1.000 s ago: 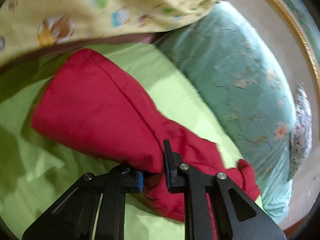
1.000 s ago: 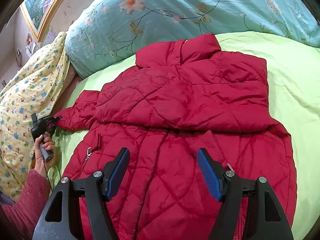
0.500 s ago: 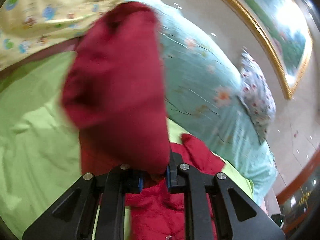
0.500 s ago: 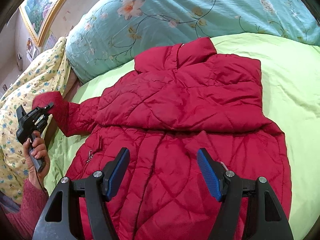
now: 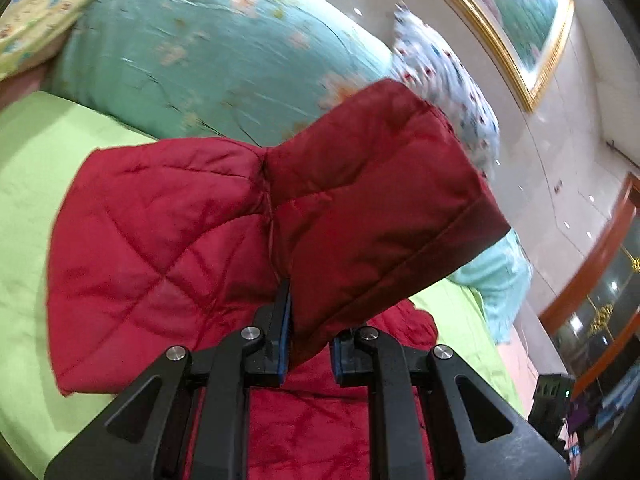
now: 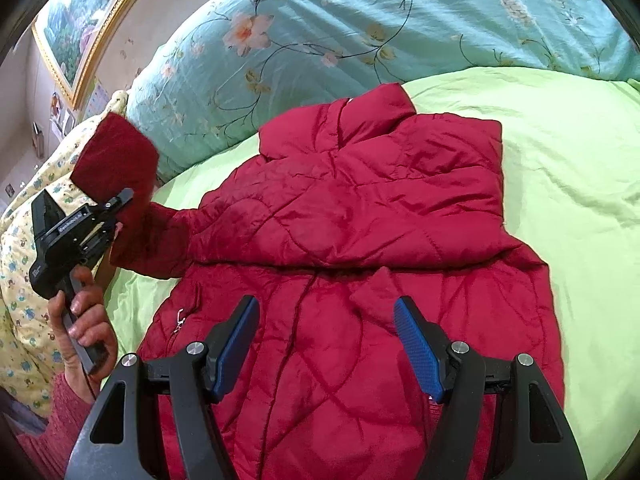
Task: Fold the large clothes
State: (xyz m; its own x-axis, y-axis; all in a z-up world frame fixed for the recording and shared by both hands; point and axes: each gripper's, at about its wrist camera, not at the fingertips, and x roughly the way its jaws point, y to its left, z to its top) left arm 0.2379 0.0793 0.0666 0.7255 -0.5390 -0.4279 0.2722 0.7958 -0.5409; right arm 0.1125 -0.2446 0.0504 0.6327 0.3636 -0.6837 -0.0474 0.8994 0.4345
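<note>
A red quilted jacket (image 6: 360, 208) lies on a green sheet (image 6: 560, 152), its top part folded down over the body. My left gripper (image 5: 310, 320) is shut on the jacket's left sleeve (image 5: 360, 208) and holds its cuff up in the air. In the right wrist view the left gripper (image 6: 116, 204) is at the far left, with the sleeve (image 6: 120, 160) lifted above the bed. My right gripper (image 6: 326, 340) is open and empty, hovering over the lower part of the jacket.
A teal floral duvet (image 6: 360, 32) is piled along the far side of the bed. A yellow patterned quilt (image 6: 24, 240) lies at the left. A framed painting (image 5: 520, 12) hangs on the wall. A white patterned pillow (image 5: 440, 80) sits on the duvet.
My left gripper has lifted the sleeve off the sheet and swung it up and over towards the jacket body. My right gripper has stayed open over the jacket.
</note>
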